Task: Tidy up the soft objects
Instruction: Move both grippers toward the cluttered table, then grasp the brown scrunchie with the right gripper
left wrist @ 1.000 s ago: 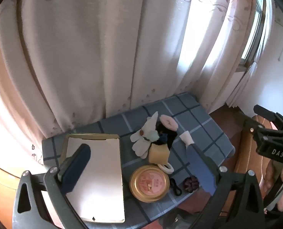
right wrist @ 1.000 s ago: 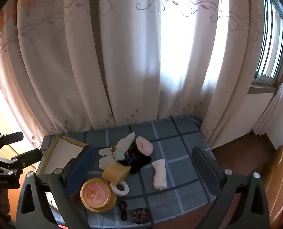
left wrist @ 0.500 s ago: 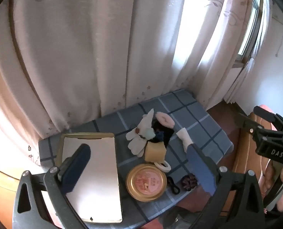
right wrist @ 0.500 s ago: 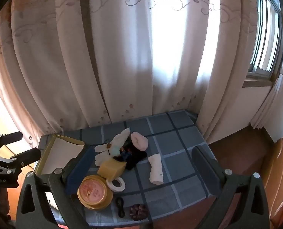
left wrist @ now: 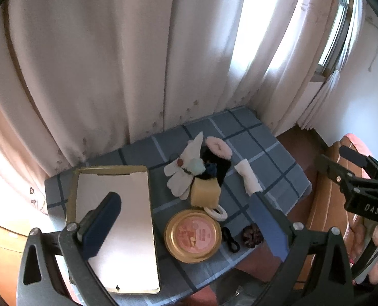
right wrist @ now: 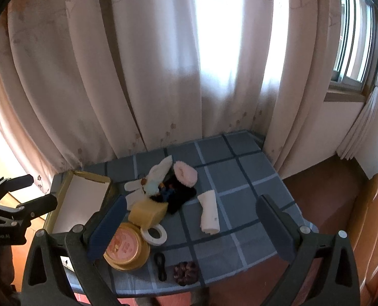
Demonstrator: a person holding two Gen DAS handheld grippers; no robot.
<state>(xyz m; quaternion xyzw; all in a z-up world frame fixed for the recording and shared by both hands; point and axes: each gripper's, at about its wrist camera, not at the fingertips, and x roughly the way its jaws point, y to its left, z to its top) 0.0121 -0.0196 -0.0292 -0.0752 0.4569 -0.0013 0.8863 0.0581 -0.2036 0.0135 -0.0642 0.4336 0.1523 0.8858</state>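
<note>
Soft things lie heaped mid-table: a white plush with long ears, a pink fluffy ring, a black cloth under them, a small blue bit between. Just in front, a yellow sponge block touches the heap. A rolled white sock lies apart to the right. Near the front edge: a white tape ring, a round gold tin with a pink label, a black hair tie, a dark scrunchie. On the left end sits a shallow gold-rimmed box, white inside, holding nothing. The table wears a blue cloth with a grid of dark and pale lines. Behind it, pale curtains hang to table level, backlit; a window at right; red-brown floor and a wooden piece of furniture on that side. Left hand-held gripper hovers above the table's front, jaws spread wide, nothing held. Right hand-held gripper likewise: wide apart, nothing between the pads, well above the items.
</note>
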